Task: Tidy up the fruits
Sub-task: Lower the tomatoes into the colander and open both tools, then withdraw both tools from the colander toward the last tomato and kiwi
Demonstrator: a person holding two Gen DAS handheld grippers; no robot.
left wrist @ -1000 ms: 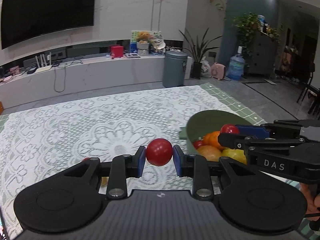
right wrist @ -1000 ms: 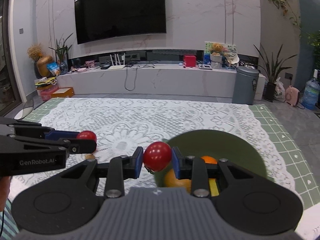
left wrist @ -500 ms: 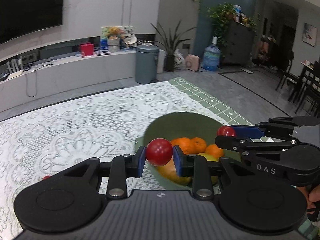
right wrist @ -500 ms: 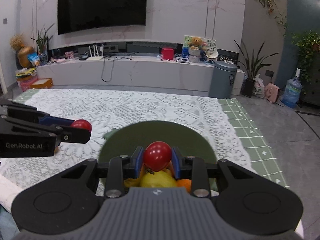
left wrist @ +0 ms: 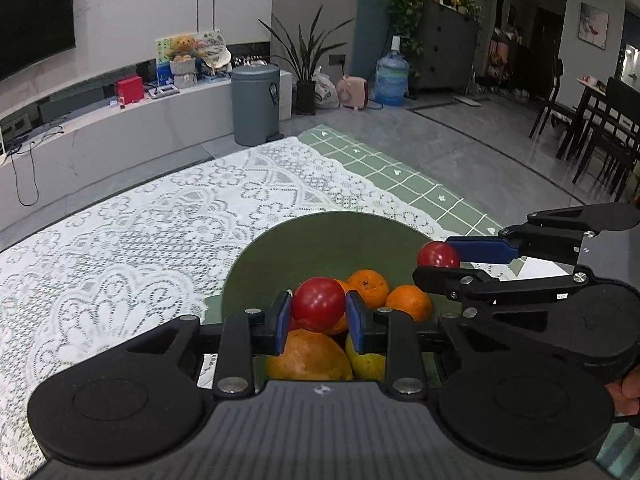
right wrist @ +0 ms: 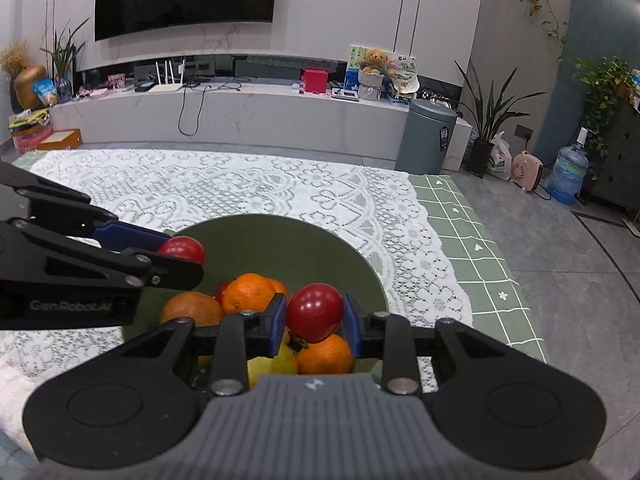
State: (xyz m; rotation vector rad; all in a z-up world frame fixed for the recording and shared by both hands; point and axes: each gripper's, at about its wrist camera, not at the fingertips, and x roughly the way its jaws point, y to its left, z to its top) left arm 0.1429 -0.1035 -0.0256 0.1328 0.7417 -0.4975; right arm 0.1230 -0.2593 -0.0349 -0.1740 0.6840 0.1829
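Note:
My left gripper is shut on a small red tomato, held over the near side of a green bowl. In the bowl lie oranges and a yellow-green fruit. My right gripper is shut on a second red tomato, also above the bowl, over oranges and a yellow fruit. Each gripper shows in the other's view: the right one at the bowl's right side, the left one at its left side.
The bowl stands on a white lace cloth over a green checked tablecloth, near the table's right edge. Beyond the table are a TV bench, a grey bin, plants and a water bottle. A hand holds the right gripper.
Both grippers have moved over the green bowl while keeping hold of their tomatoes. The left one swung to the right, so the bowl now lies straight under its fingers.

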